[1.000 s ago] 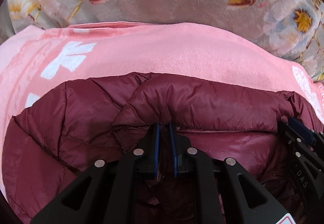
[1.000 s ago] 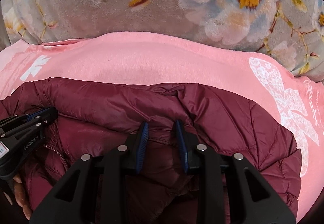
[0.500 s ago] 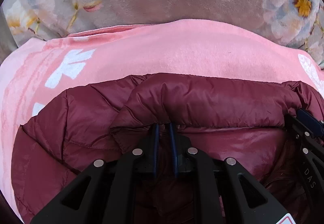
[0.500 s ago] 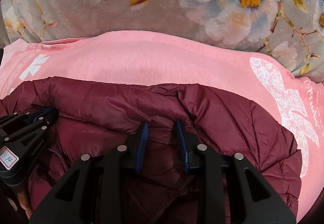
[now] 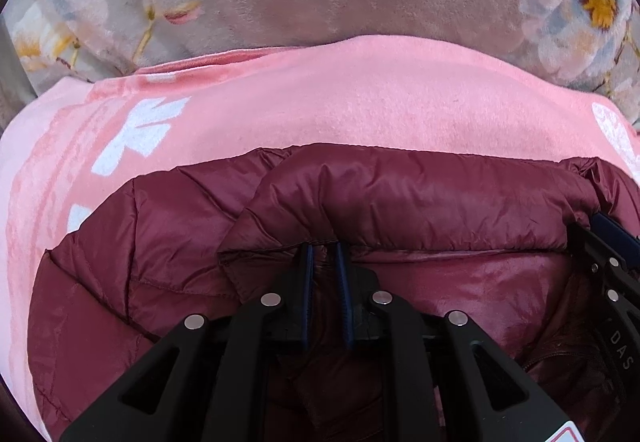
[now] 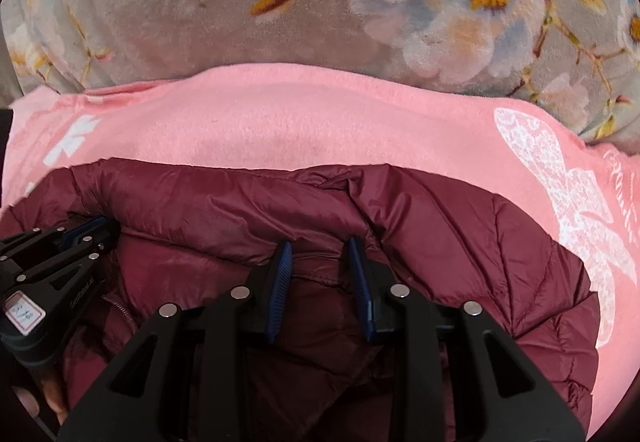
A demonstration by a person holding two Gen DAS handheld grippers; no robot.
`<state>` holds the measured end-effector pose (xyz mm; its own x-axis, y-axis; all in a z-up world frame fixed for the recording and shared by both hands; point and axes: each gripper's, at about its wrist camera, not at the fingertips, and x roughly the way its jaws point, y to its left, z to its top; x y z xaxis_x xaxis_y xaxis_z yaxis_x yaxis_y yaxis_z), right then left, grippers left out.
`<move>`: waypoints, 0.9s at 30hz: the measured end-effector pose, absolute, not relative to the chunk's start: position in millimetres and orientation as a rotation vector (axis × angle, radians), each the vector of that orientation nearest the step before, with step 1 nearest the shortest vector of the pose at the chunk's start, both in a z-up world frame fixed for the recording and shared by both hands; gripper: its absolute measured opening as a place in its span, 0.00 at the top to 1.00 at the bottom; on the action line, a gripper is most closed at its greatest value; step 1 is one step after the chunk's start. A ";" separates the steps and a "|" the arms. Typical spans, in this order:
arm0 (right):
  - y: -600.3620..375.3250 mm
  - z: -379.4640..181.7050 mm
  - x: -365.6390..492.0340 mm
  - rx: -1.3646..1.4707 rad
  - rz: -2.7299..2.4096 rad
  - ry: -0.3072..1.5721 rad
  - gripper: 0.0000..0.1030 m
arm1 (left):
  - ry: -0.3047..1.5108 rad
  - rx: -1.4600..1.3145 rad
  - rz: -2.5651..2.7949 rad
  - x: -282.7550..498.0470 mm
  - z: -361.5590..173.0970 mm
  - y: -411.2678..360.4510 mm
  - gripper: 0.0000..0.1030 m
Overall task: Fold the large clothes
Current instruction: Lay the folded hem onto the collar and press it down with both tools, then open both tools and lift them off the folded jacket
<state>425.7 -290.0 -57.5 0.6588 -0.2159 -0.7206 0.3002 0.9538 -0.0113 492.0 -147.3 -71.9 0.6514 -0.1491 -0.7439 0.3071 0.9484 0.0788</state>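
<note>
— What's lying under everything over there?

— A grey plush blanket with big printed flowers (image 6: 460,2) is covering the bed, and a pink blanket with white prints (image 5: 360,98) is lying spread on top of it.

— And the garment?

— A maroon puffer jacket (image 5: 420,194) is resting on the pink blanket, on the near part of it, with pink cloth showing beyond its far edge and on both sides. Its quilted shoulders are bulging outward, and the collar is standing up as a padded roll along the far edge, with the shinier lining (image 5: 460,282) showing just in front of it.

— What are the tongs doing?

— The left tongs (image 5: 323,250) are sitting at the collar's inner edge, left of the middle; the two blue pads are standing close together, with a thin fold of the collar hem pinched between them. The right tongs (image 6: 320,246) are gripping the same collar further to the right; their pads are standing a little wider apart, with a thicker bunch of maroon fabric filling the gap. Both are pointing down at a slant toward the jacket.

— Anything of the person?

— Only some fingers (image 6: 52,394), curling under the left tool at the low edge of the right camera's view.
</note>
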 end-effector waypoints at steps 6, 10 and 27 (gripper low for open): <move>-293.4 -18.1 334.7 0.134 -0.304 0.804 0.52 | 0.871 0.203 -0.316 439.2 -50.4 -103.4 0.65; -303.4 16.2 224.1 0.220 -0.274 0.743 0.43 | 0.874 0.122 -0.350 373.2 -29.0 -37.5 0.35; -298.7 -47.1 -92.7 0.587 -0.335 0.829 0.24 | 1.058 -0.276 -0.205 164.3 -75.4 222.0 0.30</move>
